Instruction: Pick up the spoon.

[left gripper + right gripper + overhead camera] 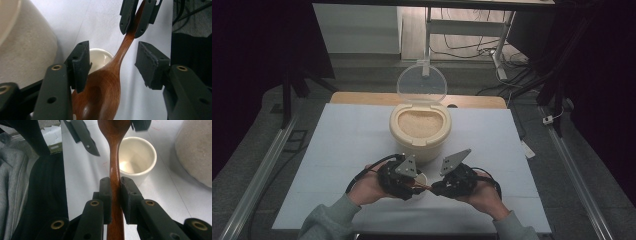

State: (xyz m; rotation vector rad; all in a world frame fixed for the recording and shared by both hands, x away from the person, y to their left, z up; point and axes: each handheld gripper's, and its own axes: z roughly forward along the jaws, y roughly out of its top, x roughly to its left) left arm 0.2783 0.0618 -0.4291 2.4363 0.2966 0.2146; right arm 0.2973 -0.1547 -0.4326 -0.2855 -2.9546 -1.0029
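A brown wooden spoon (110, 75) spans the gap between both grippers, just above a small white cup (136, 157). My right gripper (115, 182) is shut on the spoon's handle (114, 165), also seen from the left gripper view as the right gripper (136, 27). My left gripper (113, 53) is open, its jaws on either side of the spoon's neck, the left pad (80, 65) close to the bowl and the right pad (150, 65) apart from it. In the high view, left gripper (404, 177) and right gripper (452, 185) meet over the cup (421, 179).
A cream rice container (398, 137) full of rice (419, 122) stands just behind the cup, its clear lid (422, 82) upright. Its wall (25, 50) is close to my left gripper. The white table (347, 145) ends near the person's grey sleeves (327, 220).
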